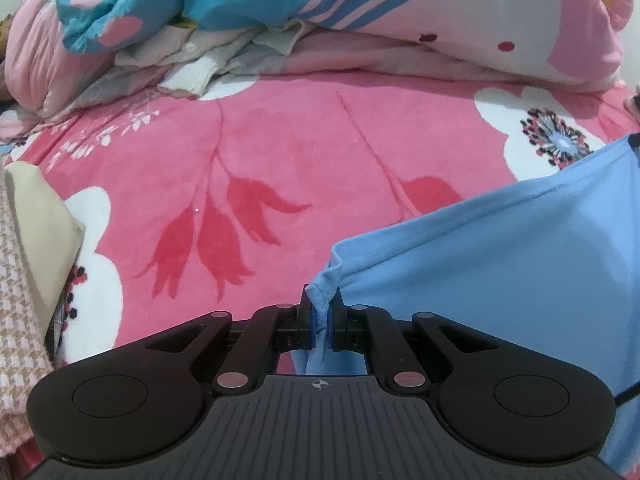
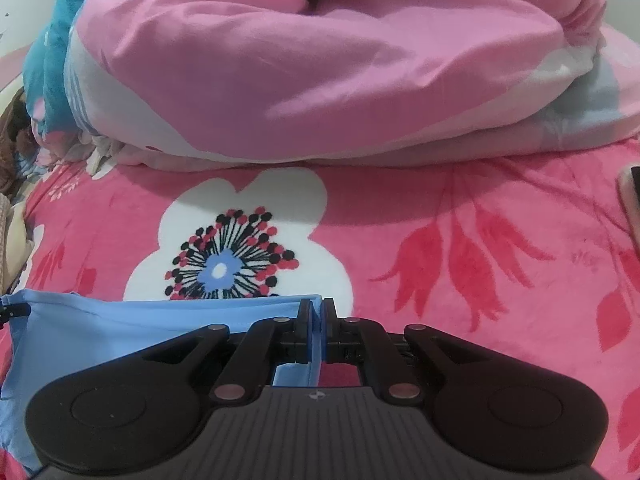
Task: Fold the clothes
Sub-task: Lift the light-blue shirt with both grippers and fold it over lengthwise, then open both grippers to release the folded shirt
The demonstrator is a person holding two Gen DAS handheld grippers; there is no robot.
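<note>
A light blue garment (image 1: 500,260) hangs stretched between my two grippers above a pink flowered blanket (image 1: 280,152). My left gripper (image 1: 321,304) is shut on a bunched hemmed corner of it, and the cloth spreads away to the right. In the right wrist view my right gripper (image 2: 318,312) is shut on the other corner of the blue garment (image 2: 120,320), whose straight top edge runs off to the left. The lower part of the garment is hidden behind the gripper bodies.
A rolled pink, white and teal quilt (image 1: 360,12) lies across the far side of the bed, seen also as the quilt (image 2: 320,72). A beige folded cloth (image 1: 36,216) and a houndstooth fabric (image 1: 16,320) sit at the left. A phone-like object (image 2: 632,196) lies at the right edge.
</note>
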